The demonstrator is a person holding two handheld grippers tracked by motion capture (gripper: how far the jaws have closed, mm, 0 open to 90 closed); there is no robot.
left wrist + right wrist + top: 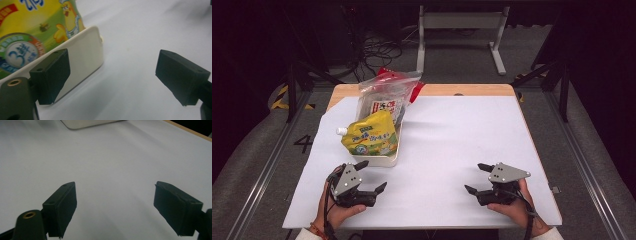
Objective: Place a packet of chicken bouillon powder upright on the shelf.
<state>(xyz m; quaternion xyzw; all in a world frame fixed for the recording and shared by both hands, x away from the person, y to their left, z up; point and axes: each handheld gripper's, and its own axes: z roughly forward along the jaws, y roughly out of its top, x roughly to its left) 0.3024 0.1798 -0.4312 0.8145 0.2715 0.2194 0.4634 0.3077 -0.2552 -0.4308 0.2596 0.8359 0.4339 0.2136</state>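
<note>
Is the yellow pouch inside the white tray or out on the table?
Inside. The yellow pouch leans in the white tray, its spout poking past the tray's left edge.

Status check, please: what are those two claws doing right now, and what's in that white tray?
Left claw open, beside white tray. Right claw open, empty, over bare sheet. Yellow pouch and clear bag in tray, untouched. Nothing blocking.

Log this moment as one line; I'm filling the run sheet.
left gripper: open, beside white tray | right gripper: open, empty | yellow pouch: in tray
</note>
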